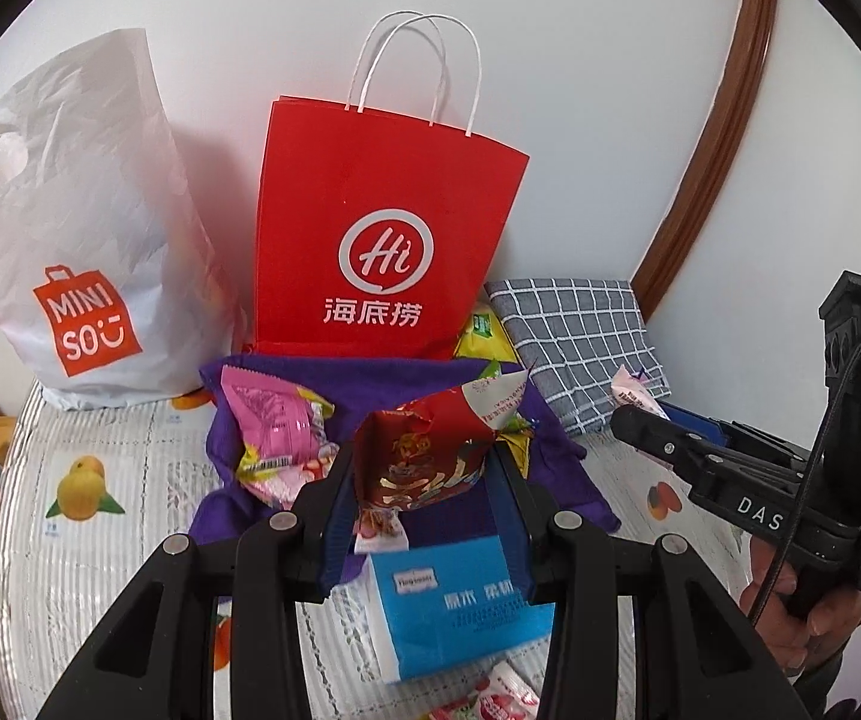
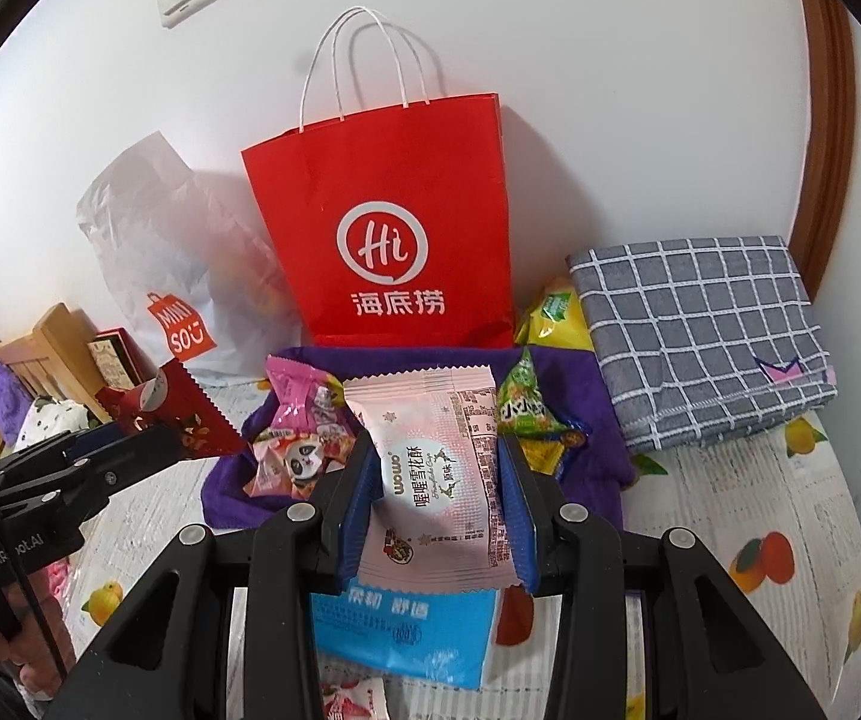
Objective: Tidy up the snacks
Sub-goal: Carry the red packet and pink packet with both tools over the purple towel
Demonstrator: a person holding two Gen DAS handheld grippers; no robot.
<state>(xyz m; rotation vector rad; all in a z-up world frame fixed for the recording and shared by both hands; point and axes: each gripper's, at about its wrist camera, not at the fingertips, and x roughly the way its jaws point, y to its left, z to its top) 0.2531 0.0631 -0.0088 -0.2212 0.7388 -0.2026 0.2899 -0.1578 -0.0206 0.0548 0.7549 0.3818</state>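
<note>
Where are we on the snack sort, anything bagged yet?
Done: nothing confirmable; the red paper bag and white Miniso bag hide their contents.
In hand: left gripper is shut on a red snack packet; right gripper is shut on a pink-white snack packet.
Left: a pink packet and green packet on the purple cloth, plus the blue tissue pack.

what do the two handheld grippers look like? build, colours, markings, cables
Both are black plastic with silver pivot pins and blue jaw pads. The right gripper reads "DAS" in white on its side, the left gripper "GenRobot.AI". A thin black cable runs along each handle.
</note>
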